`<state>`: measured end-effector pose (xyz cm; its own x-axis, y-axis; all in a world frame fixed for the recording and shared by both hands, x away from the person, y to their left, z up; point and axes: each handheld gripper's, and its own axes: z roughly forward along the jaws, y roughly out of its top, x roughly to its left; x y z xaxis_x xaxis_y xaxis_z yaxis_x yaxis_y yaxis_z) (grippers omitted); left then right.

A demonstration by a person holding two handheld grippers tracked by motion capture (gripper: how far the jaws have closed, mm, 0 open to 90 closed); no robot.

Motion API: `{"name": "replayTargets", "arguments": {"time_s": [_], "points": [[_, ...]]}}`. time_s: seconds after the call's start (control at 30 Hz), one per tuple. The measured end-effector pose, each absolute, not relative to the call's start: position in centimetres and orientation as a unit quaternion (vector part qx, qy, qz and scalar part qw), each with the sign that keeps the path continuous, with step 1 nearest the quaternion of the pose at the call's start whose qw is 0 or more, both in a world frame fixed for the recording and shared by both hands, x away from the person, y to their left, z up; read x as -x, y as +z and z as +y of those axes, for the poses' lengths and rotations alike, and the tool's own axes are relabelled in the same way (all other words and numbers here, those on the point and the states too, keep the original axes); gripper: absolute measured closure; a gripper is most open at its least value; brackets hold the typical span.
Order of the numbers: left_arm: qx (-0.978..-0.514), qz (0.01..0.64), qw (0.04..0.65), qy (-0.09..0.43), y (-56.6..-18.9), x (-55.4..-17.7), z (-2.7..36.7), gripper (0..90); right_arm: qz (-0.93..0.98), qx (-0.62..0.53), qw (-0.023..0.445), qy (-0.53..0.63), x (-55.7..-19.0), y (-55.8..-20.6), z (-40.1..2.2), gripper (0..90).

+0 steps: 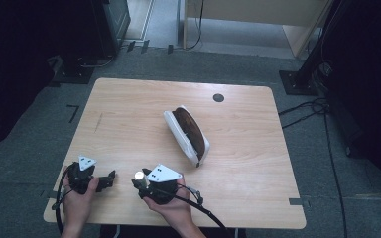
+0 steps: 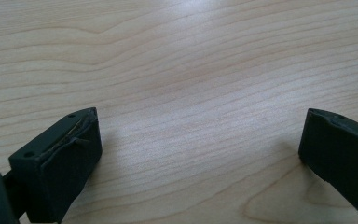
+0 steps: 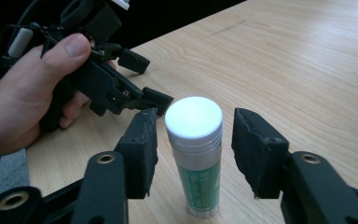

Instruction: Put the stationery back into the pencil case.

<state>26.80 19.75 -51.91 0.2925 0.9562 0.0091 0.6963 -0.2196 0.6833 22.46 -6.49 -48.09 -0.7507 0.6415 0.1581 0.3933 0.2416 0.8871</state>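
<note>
A glue stick (image 3: 196, 158) with a white cap and a green label stands upright on the wooden table (image 1: 129, 114), near the front edge (image 1: 139, 175). My right gripper (image 3: 195, 140) is open around it, one jaw on each side, with a gap between each pad and the tube. In the high view that gripper (image 1: 140, 180) points left. My left gripper (image 1: 108, 179) rests on the table just left of it, held in a hand and pointing right. Its jaws stand wide open (image 2: 200, 140) over bare wood with nothing between them. It also shows in the right gripper view (image 3: 147, 80).
A white pouch (image 1: 187, 135) with a brown inside lies open in the middle of the table, set diagonally. A dark round hole (image 1: 218, 97) sits near the far edge. Black stands and cables (image 1: 312, 106) line the floor to the right and at the back left.
</note>
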Motion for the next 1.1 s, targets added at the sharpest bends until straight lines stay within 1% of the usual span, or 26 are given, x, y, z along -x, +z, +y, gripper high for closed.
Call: {"name": "replayTargets", "arguments": {"time_s": [0.1,0.17,0.23,0.63,1.1], "points": [[-0.749,0.552,0.293,0.222,-51.9,-26.8,19.8,0.0,0.784,-0.325,0.134,0.512,-22.3,-48.3,-6.2,56.9],[-0.749,0.552,0.293,0.222,-51.9,-26.8,19.8,0.0,0.788,-0.320,0.146,0.506,-22.2,-48.5,-6.0,62.5],[-0.749,0.552,0.293,0.222,-51.9,-26.8,19.8,0.0,0.787,-0.318,0.155,0.506,-22.1,-48.5,-6.0,65.0],[-0.749,0.552,0.293,0.222,-51.9,-26.8,19.8,0.0,0.776,-0.331,0.159,0.514,-22.2,-47.5,-7.3,65.5],[-0.749,0.552,0.293,0.222,-51.9,-26.8,19.8,0.0,0.756,-0.350,0.182,0.523,-22.7,-45.9,-10.0,65.5]]}}
